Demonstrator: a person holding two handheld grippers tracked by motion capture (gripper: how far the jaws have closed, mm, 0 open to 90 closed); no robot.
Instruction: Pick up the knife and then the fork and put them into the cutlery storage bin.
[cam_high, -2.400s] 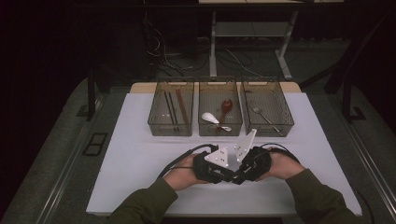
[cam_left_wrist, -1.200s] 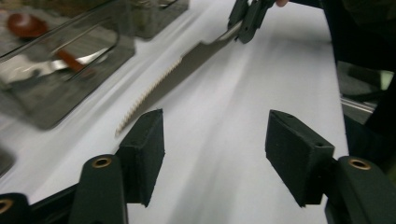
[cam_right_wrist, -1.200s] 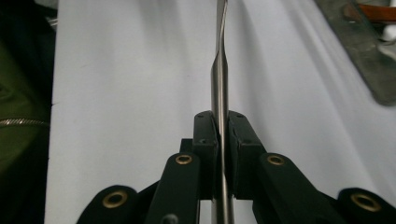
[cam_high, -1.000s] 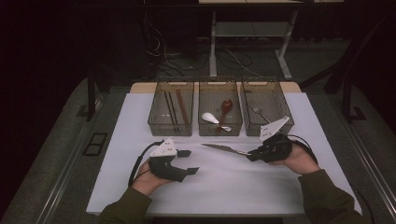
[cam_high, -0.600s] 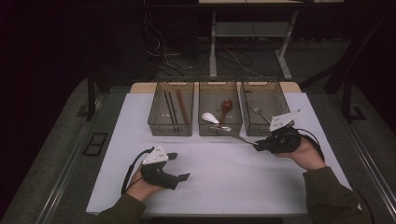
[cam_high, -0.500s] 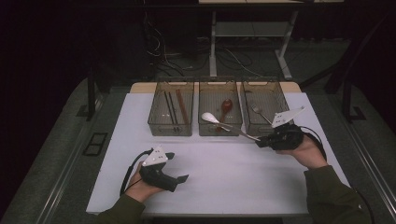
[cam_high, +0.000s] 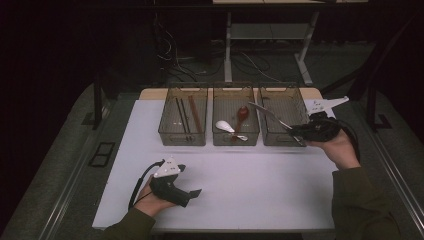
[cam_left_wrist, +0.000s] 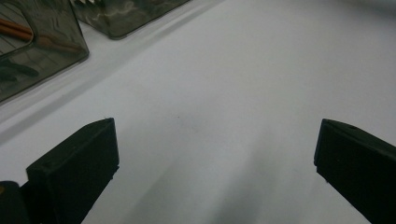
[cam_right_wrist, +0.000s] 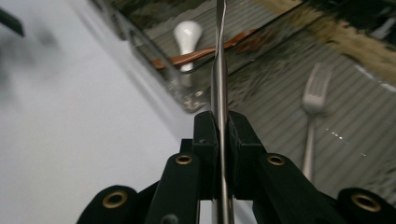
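Note:
My right gripper (cam_high: 299, 133) is shut on a metal knife (cam_high: 270, 116), whose blade slants up and left over the right bin (cam_high: 295, 100). In the right gripper view the knife (cam_right_wrist: 219, 70) stands edge-on between the closed jaws of this gripper (cam_right_wrist: 220, 127), above a silver fork (cam_right_wrist: 310, 100) lying in that bin. The middle bin (cam_high: 235, 140) holds a white spoon (cam_high: 224, 126) and a reddish-brown spoon (cam_high: 242, 113). My left gripper (cam_high: 192, 193) rests low over the white table (cam_high: 250, 185) at the front left, open and holding nothing (cam_left_wrist: 215, 154).
The left bin (cam_high: 182, 138) holds dark and brown chopsticks (cam_high: 192, 114); its corner (cam_left_wrist: 56, 42) appears in the left gripper view. The three bins stand in a row at the back of the table. Dark floor, cables and table legs lie beyond.
My right gripper has carried the knife right and back, from the table's middle to over the right bin. The left gripper drew back to the front left and has stayed there, open.

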